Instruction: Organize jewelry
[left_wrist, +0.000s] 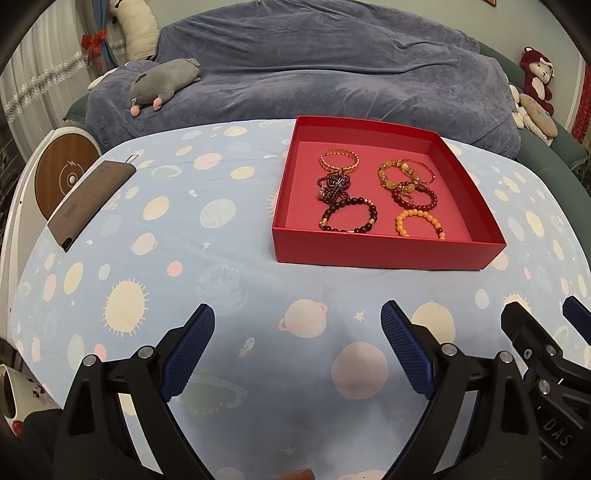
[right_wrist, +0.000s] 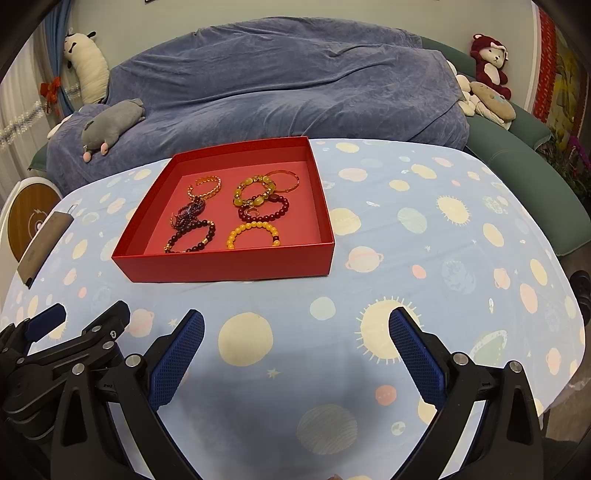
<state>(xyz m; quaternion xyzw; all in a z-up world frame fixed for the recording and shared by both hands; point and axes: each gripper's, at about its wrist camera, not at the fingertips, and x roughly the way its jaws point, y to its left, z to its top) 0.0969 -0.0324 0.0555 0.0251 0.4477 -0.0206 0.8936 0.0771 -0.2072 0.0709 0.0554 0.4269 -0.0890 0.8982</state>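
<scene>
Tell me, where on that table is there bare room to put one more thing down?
Bare planet-print tablecloth stretches right of the red cardboard box, and between the box and the dark grey flat case at the left edge. Inside the box, beaded bracelets crowd the middle; only its right strip is bare.

Wide bare cloth (left_wrist: 295, 295) lies between the near edge and the red box (left_wrist: 388, 254), with nothing on it on that approach. The box's upright walls ring the bracelets (left_wrist: 349, 214), so the only way in is from above, and the bracelets crowd its middle, leaving bare floor along the right wall. Far left, a dark case (left_wrist: 92, 199) lies flat by the cloth's edge, well apart from the box.
</scene>
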